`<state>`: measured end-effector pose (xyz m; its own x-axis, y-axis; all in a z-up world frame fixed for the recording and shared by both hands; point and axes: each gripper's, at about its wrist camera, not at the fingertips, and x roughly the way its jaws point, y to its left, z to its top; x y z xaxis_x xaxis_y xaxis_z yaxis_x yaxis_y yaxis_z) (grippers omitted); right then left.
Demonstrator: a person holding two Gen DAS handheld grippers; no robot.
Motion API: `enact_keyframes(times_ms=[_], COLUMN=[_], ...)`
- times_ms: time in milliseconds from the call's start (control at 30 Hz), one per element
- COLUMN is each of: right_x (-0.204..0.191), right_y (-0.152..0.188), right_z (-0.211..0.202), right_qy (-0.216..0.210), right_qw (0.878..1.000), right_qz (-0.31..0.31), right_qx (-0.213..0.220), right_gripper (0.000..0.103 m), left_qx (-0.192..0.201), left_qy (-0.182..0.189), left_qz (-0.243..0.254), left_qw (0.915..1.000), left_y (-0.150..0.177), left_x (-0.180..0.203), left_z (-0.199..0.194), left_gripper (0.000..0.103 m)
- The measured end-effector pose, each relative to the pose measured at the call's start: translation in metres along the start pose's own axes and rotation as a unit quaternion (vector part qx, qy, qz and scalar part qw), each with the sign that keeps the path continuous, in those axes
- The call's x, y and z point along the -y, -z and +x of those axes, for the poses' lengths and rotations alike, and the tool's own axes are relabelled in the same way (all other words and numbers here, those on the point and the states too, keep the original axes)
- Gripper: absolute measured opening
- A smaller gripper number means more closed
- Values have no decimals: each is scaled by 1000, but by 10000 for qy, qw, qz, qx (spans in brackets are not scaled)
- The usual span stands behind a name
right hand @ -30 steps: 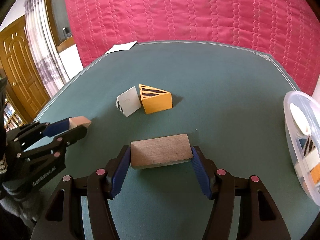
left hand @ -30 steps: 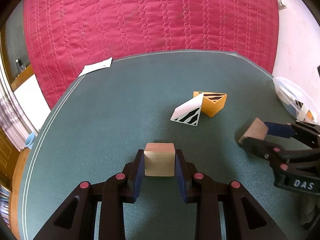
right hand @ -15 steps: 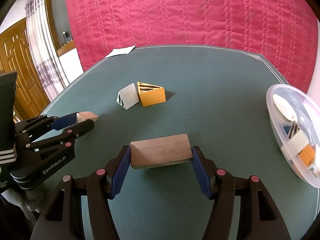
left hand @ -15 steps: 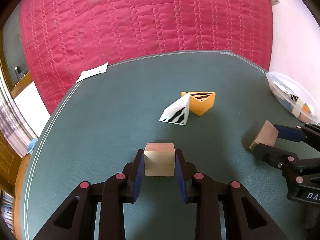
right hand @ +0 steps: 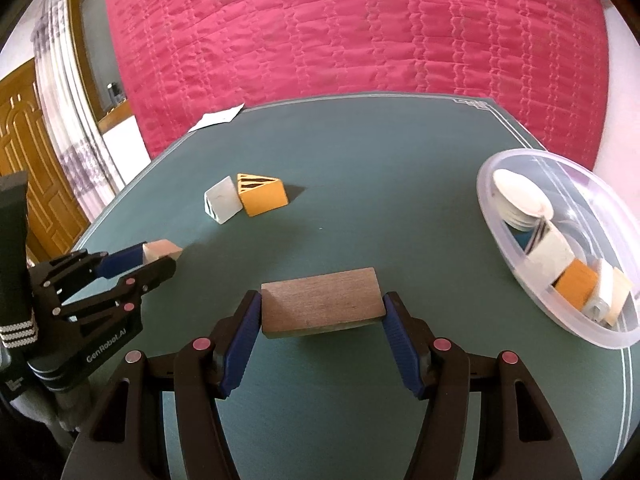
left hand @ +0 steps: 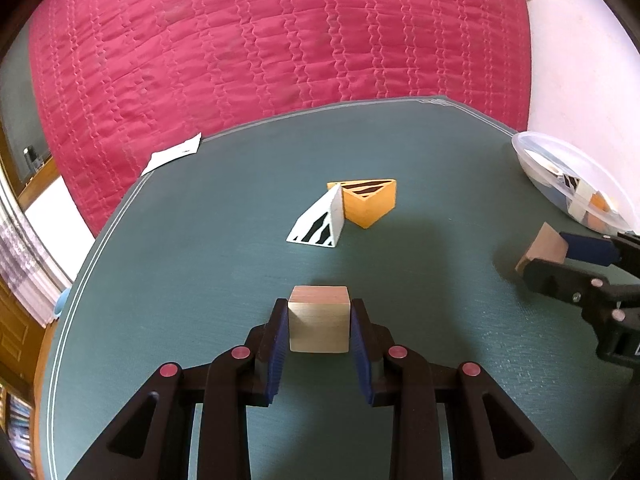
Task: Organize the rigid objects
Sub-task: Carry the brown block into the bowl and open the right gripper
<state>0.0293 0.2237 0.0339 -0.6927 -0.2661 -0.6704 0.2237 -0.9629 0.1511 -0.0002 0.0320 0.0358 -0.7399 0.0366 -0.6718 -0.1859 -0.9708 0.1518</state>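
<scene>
My left gripper is shut on a pale wooden cube and holds it above the green table; it also shows in the right wrist view. My right gripper is shut on a flat brown wooden block; that block also shows at the right of the left wrist view. A white striped wedge and an orange striped wedge lie touching mid-table. A clear plastic bowl at the right holds several blocks.
The green table has a curved far edge against a red quilted cloth. A white paper slip lies at the far left edge. A wooden door and a curtain are at the left.
Both grippers have drawn back and up with their blocks; the wedges look farther away, and the bowl has come more into both views.
</scene>
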Motion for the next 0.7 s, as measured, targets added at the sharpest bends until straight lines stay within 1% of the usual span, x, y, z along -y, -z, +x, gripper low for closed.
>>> enact_keyframes(times_ms=[233,400,700], right_x=[20,40,87], right_y=[-1,-5,-9], right_z=[-14,-27,-57], right_qy=[146,331,765], right_qw=[9995,9977,9897], right_qz=[239,482,977], right_qx=[165,347,710], right_gripper=[62,62,62], left_qx=[-16,-31,-34], left_qy=[29,55,153], left_qz=[54,84,136], left_qw=[10000,9999,9998], left_y=[0,-1,-4], left_x=[9,15,21], left_z=[-1,0,1], left_gripper=[31,31,31])
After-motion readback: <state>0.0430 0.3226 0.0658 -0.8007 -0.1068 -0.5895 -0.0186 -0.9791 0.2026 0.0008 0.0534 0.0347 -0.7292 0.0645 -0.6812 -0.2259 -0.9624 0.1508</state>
